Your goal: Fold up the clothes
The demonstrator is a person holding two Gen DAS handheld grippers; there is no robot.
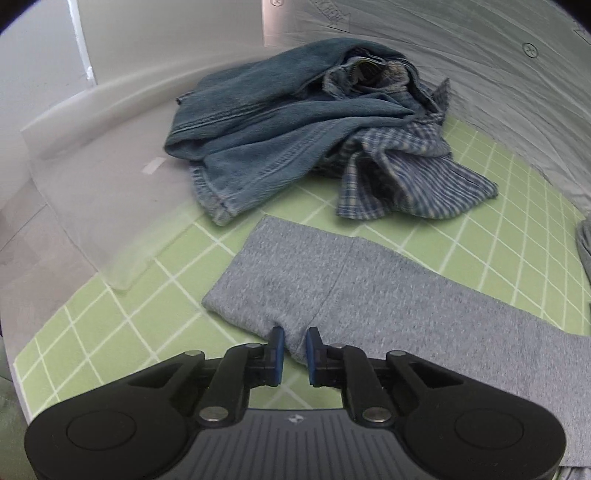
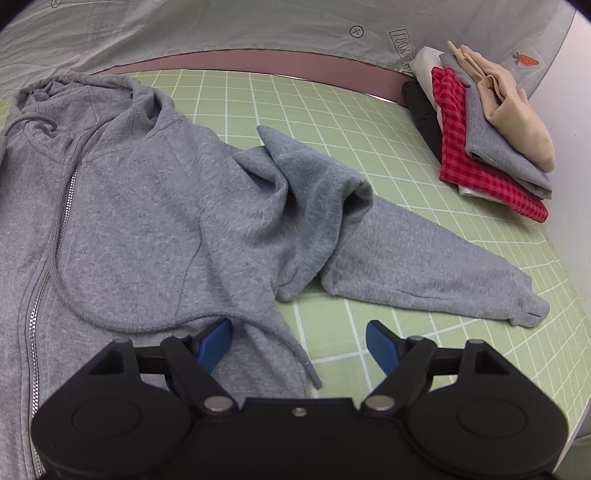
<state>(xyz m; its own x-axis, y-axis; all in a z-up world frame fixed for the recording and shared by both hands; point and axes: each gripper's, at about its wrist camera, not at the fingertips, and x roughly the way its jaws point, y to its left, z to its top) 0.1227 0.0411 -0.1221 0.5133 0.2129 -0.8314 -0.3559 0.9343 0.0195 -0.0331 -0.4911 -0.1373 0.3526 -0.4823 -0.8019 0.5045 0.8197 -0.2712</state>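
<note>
A grey zip-up hoodie (image 2: 140, 206) lies spread front-up on the green grid mat (image 2: 332, 110), hood at the far left. Its one sleeve (image 2: 424, 266) is crumpled at the shoulder and stretches right, cuff near the mat's edge. My right gripper (image 2: 299, 343) hangs open over the hoodie's near side edge, where the drawstring (image 2: 288, 347) ends between its blue fingers. In the left wrist view the other sleeve (image 1: 351, 288) lies flat across the mat. My left gripper (image 1: 295, 341) is shut on this sleeve's near edge, grey cloth pinched between the pads.
A crumpled pile of blue jeans (image 1: 266, 122) and a blue checked shirt (image 1: 406, 173) sits beyond the left gripper. A stack of folded clothes (image 2: 487, 133) rests at the mat's far right. A grey sheet (image 2: 221, 29) runs along the back.
</note>
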